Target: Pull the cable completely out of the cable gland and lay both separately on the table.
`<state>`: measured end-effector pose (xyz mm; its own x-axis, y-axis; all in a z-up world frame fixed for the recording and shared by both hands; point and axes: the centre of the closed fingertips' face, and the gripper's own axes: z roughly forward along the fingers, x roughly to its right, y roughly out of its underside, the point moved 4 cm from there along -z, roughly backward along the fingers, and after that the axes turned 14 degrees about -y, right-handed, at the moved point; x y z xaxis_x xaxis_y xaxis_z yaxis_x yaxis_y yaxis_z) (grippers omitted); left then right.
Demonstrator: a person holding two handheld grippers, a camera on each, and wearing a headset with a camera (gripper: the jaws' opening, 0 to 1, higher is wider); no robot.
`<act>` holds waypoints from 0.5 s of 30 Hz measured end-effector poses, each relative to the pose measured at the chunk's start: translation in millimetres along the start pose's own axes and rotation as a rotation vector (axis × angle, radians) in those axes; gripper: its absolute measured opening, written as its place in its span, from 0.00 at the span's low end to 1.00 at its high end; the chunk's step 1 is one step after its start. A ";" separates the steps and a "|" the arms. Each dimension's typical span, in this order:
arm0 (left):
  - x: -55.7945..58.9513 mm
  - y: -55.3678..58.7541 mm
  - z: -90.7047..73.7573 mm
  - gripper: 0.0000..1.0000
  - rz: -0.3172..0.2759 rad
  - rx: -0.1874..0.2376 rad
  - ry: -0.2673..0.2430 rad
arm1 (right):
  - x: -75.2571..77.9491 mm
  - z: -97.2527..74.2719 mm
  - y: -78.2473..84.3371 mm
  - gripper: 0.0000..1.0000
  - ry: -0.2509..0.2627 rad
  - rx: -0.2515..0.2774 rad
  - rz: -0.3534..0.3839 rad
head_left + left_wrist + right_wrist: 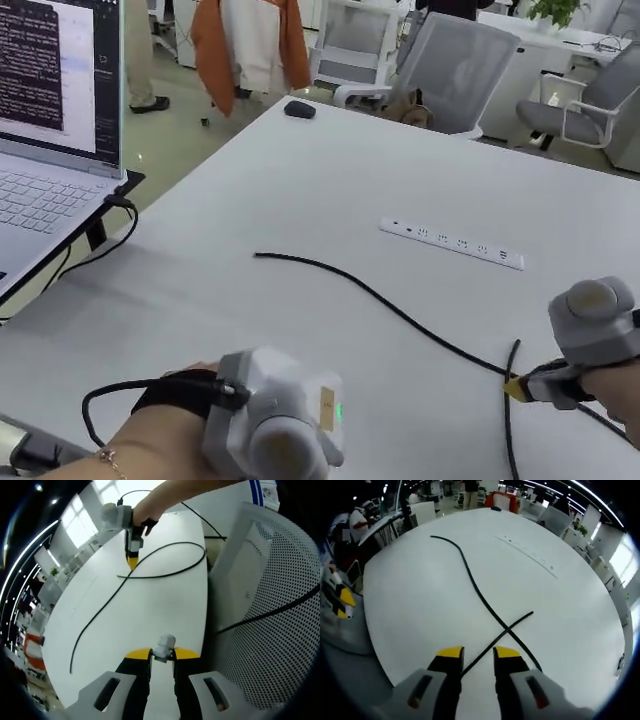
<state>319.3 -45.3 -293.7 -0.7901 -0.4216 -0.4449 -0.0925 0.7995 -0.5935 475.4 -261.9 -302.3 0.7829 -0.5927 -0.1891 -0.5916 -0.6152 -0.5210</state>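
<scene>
A long black cable (380,300) lies across the white table (250,330); its far end is at mid-table and it crosses itself near the right. My left gripper (162,656) is shut on a small grey cable gland (165,645), held over the table's near edge, apart from the cable (150,575). In the head view the left gripper (275,425) is at the bottom. My right gripper (479,655) hovers low over the cable (470,580), its jaws apart, with a stretch of cable running between them. Its yellow tips (515,390) sit beside the cable crossing.
A white power strip (450,243) lies beyond the cable. A laptop (50,150) on a stand is at the left, and a dark mouse (299,109) sits at the far edge. Office chairs (455,70) stand behind the table. A mesh chair back (270,605) is close by the left gripper.
</scene>
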 end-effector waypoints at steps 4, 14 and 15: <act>2.6 -1.6 0.6 0.17 -0.004 0.001 0.005 | -26.8 -16.3 4.6 0.24 -0.021 0.030 -0.026; -11.3 -14.5 -6.7 0.17 -0.029 0.024 -0.009 | -102.7 -66.2 15.7 0.24 -0.084 0.229 0.011; -14.2 -13.9 -5.8 0.17 -0.031 0.019 -0.003 | -108.0 -67.3 18.3 0.24 -0.083 0.236 0.013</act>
<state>328.3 -47.9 -275.3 -0.7853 -0.4476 -0.4278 -0.1057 0.7777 -0.6197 367.1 -244.2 -235.4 0.7945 -0.5488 -0.2598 -0.5481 -0.4640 -0.6959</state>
